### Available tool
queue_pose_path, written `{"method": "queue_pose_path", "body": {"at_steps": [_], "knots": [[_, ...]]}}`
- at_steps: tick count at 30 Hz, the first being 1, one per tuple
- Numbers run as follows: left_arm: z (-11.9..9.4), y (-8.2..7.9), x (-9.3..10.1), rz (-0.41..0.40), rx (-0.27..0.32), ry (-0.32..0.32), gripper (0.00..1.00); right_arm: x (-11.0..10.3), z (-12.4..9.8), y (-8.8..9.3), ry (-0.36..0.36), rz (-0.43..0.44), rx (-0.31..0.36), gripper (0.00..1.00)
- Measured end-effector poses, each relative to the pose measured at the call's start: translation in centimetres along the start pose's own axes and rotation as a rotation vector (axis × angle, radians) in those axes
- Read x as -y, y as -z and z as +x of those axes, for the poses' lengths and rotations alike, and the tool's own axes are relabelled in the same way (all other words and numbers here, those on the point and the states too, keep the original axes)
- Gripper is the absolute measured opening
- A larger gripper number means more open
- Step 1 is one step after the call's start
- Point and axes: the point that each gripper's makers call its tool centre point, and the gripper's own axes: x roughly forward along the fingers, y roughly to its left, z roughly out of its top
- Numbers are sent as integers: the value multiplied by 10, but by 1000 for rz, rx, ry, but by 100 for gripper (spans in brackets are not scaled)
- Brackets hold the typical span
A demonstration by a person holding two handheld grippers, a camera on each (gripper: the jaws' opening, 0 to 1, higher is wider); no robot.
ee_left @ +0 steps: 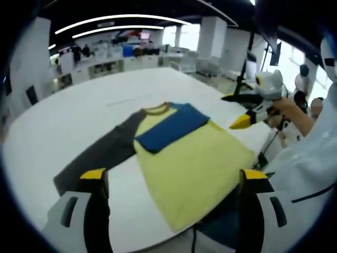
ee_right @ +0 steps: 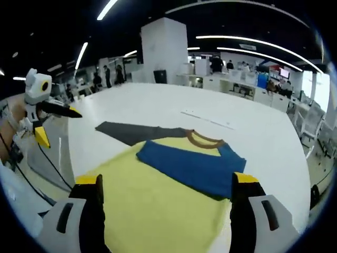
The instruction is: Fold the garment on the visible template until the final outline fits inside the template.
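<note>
Garment (ee_left: 189, 163): yellow T-shirt, brown collar (ee_left: 158, 109), lying flat on the white table (ee_left: 79, 116), centre of the left gripper view; lower centre in the right gripper view (ee_right: 158, 200). Blue sleeve (ee_left: 174, 128) folded in across the chest. Grey sleeve (ee_left: 105, 150) spread out toward the left of frame; in the right gripper view it points upper left (ee_right: 131, 132).

Left gripper (ee_left: 174, 182): jaws spread wide, holding nothing, above the near hem. Seen at far left of the right gripper view (ee_right: 55, 124).

Right gripper (ee_right: 166, 187): jaws apart, empty, over the shirt body. Appears at right of the left gripper view (ee_left: 245, 110), off the cloth, in a hand (ee_left: 284, 108).

Background: office desks (ee_left: 126, 58), white pillar (ee_right: 164, 50).
</note>
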Motion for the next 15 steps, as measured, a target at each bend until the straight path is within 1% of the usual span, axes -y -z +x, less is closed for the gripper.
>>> {"method": "queue_pose_path", "body": {"at_steps": [6,8,15], "knots": [[-2,-1,-5,-1,5,-12,99,1,-8,0,9,-12,7,100],[-2,-2,-7,-2,7,-15,99,2,-10,-1,20,-12,21,100],[-5,-4,-13,2,10,-23,99,0,-16,4,25,-5,6,100]]}}
